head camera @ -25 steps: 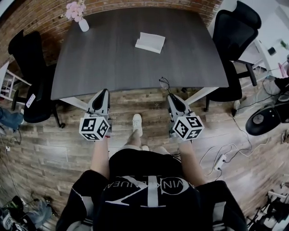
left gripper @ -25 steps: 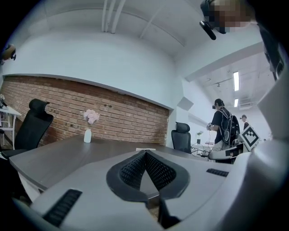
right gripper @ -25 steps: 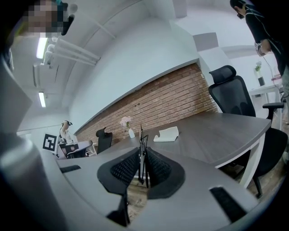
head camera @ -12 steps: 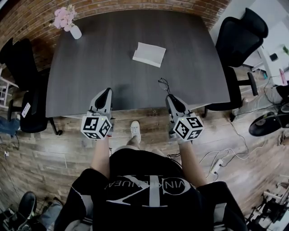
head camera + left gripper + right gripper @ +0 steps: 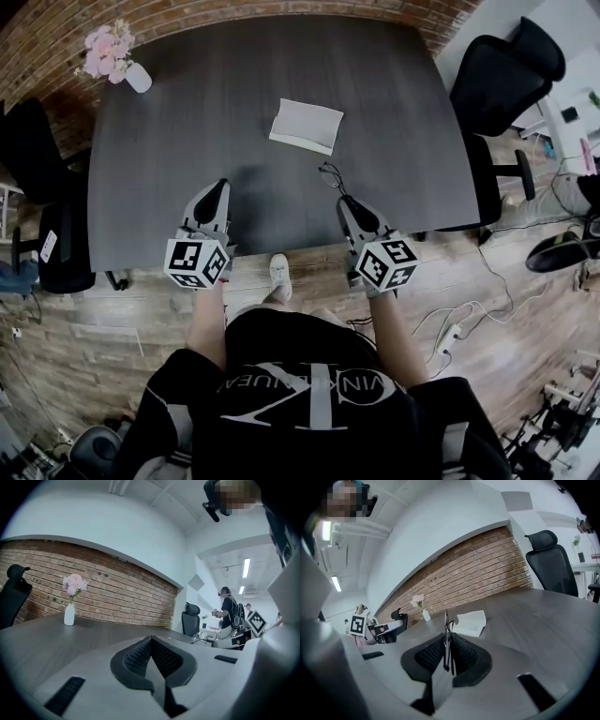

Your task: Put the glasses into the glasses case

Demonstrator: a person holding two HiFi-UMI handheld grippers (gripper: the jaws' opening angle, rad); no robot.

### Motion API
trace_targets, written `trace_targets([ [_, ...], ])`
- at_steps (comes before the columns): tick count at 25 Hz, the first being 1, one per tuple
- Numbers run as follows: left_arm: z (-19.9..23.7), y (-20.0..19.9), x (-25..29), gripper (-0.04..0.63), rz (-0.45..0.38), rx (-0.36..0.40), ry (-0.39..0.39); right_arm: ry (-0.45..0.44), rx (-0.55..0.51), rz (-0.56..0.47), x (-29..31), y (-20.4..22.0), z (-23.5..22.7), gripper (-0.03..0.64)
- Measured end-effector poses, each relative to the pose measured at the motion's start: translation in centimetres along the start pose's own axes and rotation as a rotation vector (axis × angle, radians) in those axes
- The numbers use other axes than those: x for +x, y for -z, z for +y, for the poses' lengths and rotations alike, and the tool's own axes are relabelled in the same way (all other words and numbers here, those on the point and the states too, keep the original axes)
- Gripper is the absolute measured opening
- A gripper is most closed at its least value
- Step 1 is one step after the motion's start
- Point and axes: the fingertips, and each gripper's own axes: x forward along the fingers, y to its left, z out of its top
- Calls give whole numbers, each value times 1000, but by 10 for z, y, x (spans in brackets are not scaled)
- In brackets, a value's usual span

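The white glasses case [image 5: 307, 126] lies open in the middle of the dark table [image 5: 187, 141]; the right gripper view shows it ahead [image 5: 471, 622]. My right gripper [image 5: 343, 199] is shut on the thin black glasses [image 5: 330, 175], whose frame stands upright between the pads [image 5: 447, 641]. It hovers over the table's near edge, short of the case. My left gripper [image 5: 214, 190] is shut with nothing in it [image 5: 150, 641], level with the right one and further left. The glasses' lens [image 5: 201, 638] shows at the right of the left gripper view.
A white vase of pink flowers [image 5: 131, 73] stands at the table's far left corner. Black office chairs stand at the right [image 5: 502, 80] and left [image 5: 37, 169]. Cables lie on the wooden floor [image 5: 469, 309]. A person stands in the background [image 5: 229, 613].
Both grippers have come forward from over the floor to over the table's near edge. The glasses stay in the right gripper. The table and case sit closer in view.
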Motion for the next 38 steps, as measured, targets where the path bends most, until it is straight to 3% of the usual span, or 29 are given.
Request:
trace_targets([
  [17, 24, 2, 74, 14, 28, 12, 88, 9, -88, 99, 63, -12, -20, 52],
  [24, 29, 12, 92, 14, 61, 3, 65, -70, -194, 174, 99, -18, -22, 52],
  [38, 47, 27, 136, 15, 95, -25, -55, -256, -285, 386, 186, -30, -48, 52],
])
